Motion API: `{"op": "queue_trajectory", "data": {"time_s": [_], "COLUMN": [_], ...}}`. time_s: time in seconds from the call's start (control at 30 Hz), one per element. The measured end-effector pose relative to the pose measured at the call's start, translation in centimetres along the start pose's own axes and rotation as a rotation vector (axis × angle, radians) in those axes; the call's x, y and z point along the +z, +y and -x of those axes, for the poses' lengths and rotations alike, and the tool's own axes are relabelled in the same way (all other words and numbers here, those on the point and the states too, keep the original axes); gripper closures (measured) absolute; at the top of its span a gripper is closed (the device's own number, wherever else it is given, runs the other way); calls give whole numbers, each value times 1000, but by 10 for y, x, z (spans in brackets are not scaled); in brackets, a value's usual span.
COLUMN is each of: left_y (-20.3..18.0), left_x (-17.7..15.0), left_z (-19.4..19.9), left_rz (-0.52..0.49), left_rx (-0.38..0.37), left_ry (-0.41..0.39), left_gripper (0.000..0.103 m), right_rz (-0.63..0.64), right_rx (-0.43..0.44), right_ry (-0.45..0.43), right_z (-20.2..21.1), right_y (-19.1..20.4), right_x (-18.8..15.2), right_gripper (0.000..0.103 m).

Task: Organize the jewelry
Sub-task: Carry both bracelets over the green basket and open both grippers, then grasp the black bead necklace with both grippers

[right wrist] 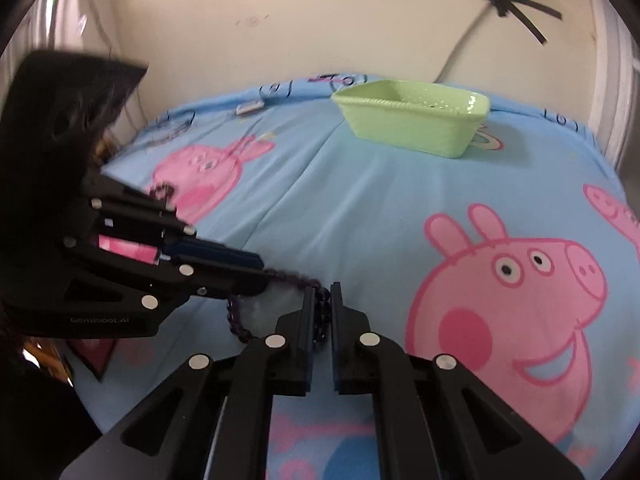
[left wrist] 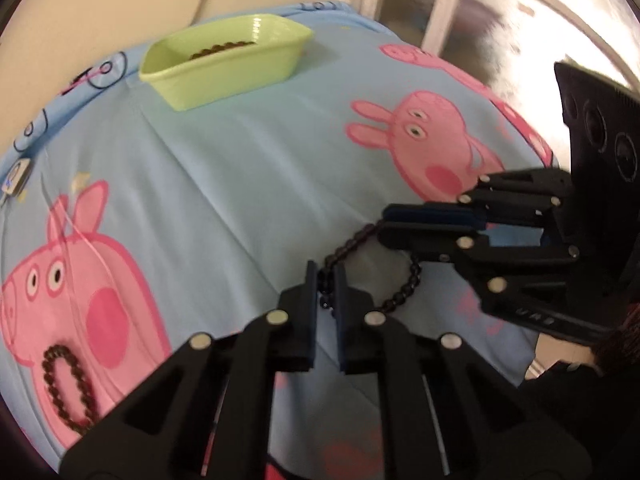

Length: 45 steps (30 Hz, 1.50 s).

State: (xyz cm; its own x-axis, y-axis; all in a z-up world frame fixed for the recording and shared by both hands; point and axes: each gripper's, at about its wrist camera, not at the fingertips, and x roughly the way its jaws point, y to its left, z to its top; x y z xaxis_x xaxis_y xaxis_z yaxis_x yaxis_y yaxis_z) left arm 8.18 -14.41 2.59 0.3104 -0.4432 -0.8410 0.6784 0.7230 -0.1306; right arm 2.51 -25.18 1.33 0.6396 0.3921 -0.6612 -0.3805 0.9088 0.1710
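Item: dark bead bracelet (left wrist: 352,246), held off the cloth between your two grippers, near the front edge of the blue cartoon-print cloth (left wrist: 240,168).

Left gripper (left wrist: 326,280): jaws drawn narrow, pinching one end of the bead loop; beads show in the slit between the pads.

Right gripper (right wrist: 320,300): jaws likewise narrow and pressed on beads at the opposite end of the loop. In the left wrist view you see it coming in from the right, its tips just beside yours.

Long axis: the strand runs short and nearly taut from one set of tips to the other, with a slack bight hanging below on the near side. The two grips sit close together, so neither hand has much free strand to work with.

Destination, as judged from the task: green tray (right wrist: 416,120), standing well apart at the far side of the cloth. It already holds some dark beads (left wrist: 220,47). From the held bracelet it lies straight ahead and away from you; in the right wrist view it sits slightly right of the tips, in the left wrist view slightly left. Neither hand is clearly nearer.

Also on cloth: a second bead bracelet (left wrist: 66,388), lying flat in an oval at the near left, closer to your left hand, untouched.
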Motion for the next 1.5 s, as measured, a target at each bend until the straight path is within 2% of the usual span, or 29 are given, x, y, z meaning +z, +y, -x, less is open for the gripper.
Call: {"op": "queue_trajectory", "data": {"time_s": [0.07,0.13,0.27,0.43,0.63,0.73,0.77,0.8,0.83,0.87,0.93,1.03,1.13,1.23,1.33,1.5], "left_y": [8,16,33,62,104,120,125,132,138,142,155,160,159,160,161,179], "left_x": [10,24,58,112,181,201,206,212,214,215,211,193,161,127,78,9], "left_z": [9,21,37,33,16,1,-4,-14,-21,-26,-28,-5,27,44,63,88], "left_rz": [25,34,44,77,124,153,158,166,180,195,255,274,288,311,335,415], "left_rx": [-19,-28,-14,8,69,110,127,154,178,193,165,127,117,104,114,135], "left_ry": [-26,-66,-124,-163,-191,-198,-201,-202,-199,-193,-173,-229,-269,-260,-232,-193], "left_gripper": [96,96,96,96,96,96,93,77,68,65,65,65,65,65,65,65], "right_rz": [-40,-53,-61,-62,-72,-101,-125,-137,-147,-166,-213,-222,-218,-216,-180,-95], "right_rx": [64,85,94,87,69,69,73,70,55,24,36,68,84,140,183,203], "right_ry": [-39,-73,-124,-209,-212,-190,-188,-182,-176,-172,-185,-239,-224,-181,-112,18], "right_z": [8,12,11,3,-31,-55,-66,-76,-85,-92,-88,-65,-54,-44,-43,-61], "right_y": [-5,-8,-19,-41,-67,-82,-90,-97,-102,-108,-115,-109,-98,-76,-46,8], "right_x": [9,21,52,108,166,184,190,195,200,203,203,188,172,147,124,93], "right_gripper": [103,103,103,103,103,103,103,103,103,103,103,103,102,101,101,101]}}
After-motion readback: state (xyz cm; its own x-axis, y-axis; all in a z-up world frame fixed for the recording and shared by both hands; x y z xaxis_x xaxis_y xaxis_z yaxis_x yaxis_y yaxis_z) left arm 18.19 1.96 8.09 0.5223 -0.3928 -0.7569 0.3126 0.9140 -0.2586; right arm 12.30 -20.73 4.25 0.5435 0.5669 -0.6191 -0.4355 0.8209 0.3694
